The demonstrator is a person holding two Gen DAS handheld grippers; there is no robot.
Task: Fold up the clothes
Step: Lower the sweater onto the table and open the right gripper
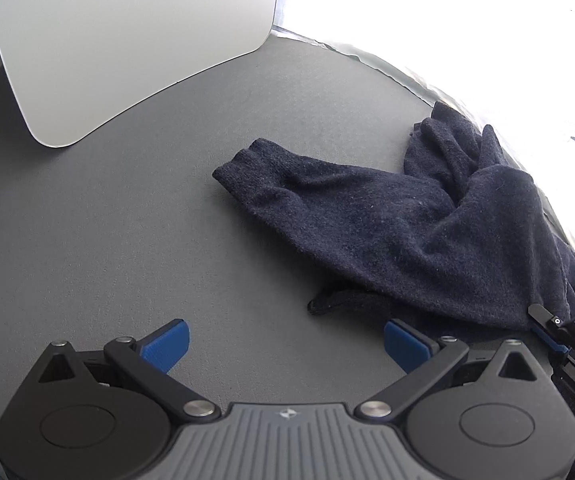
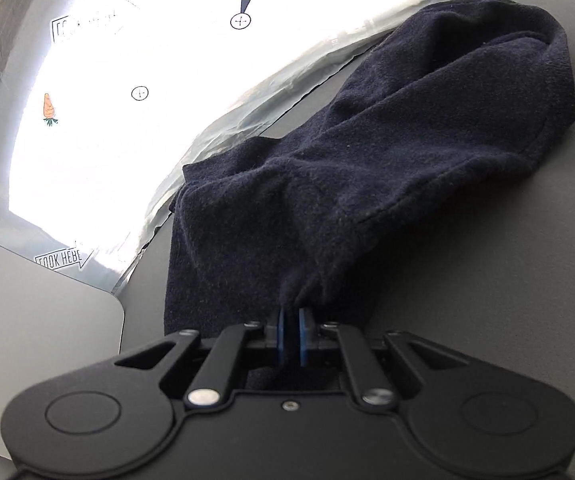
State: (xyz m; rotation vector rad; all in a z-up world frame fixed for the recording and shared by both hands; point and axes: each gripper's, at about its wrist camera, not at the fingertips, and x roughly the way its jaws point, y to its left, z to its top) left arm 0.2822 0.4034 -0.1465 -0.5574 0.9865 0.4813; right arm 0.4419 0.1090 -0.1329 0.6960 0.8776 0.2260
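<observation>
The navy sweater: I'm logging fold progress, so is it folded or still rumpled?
Rumpled. The navy sweater lies bunched on the gray table, one sleeve flung out, its edge pinched in the right gripper.

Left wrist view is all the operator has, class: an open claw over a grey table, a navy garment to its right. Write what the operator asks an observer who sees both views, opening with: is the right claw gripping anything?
Observer: Yes. The right claw is shut on a bunched bit of the navy garment.
Operator: Is the cloth lying slack from there?
Observer: No, it rises away from the pads in gathered creases.
Operator: What lies beyond the garment?
Observer: A bright white sheet printed with carrots, crosshair marks and reversed "LOOK HERE" labels.
Operator: And my left claw?
Observer: It is not in the right wrist view.
</observation>
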